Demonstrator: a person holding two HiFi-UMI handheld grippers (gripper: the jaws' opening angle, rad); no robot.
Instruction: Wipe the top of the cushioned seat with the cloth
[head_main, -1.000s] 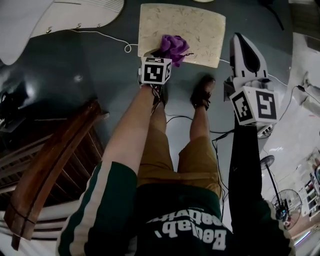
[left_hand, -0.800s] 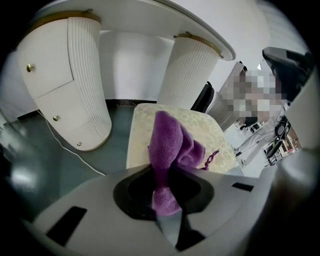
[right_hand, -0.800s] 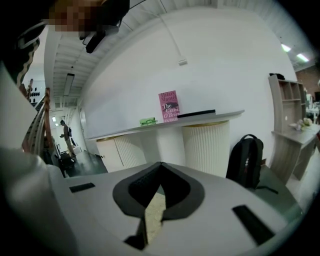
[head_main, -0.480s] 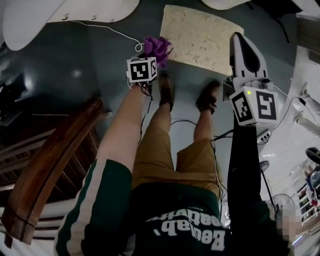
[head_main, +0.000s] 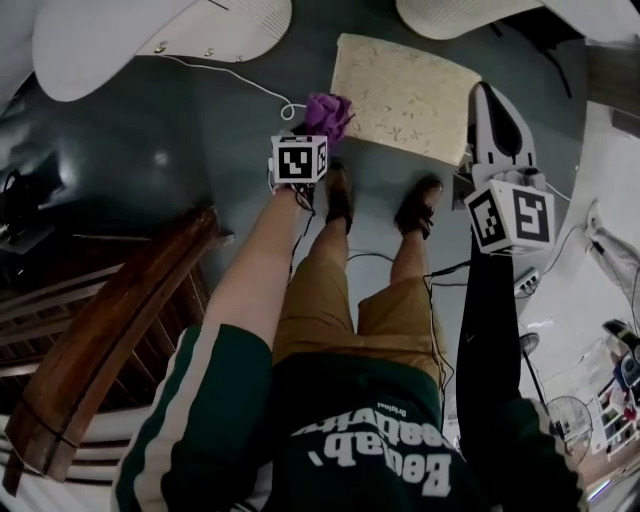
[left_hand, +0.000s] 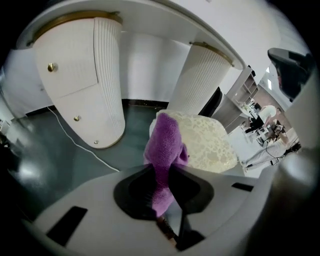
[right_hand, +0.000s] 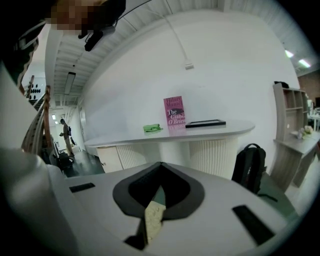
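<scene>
The left gripper (left_hand: 161, 169) clamps the purple cloth (left_hand: 165, 142) at a corner of the cushioned seat (head_main: 405, 92), while the right gripper (right_hand: 160, 165) is closed on nothing

Lower end of cloth (left_hand: 164, 142) inside left gripper (left_hand: 161, 172); cushioned seat (head_main: 400, 95) edge partly behind right gripper (head_main: 487, 97).

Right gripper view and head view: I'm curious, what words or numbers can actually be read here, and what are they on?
"The Giant O'Brien": on the pink book standing on the white counter, right gripper view.
Line above that title: too blurred to read.
White print on the person's dark shirt, head view: upside down and warped, not reliably readable.
</scene>
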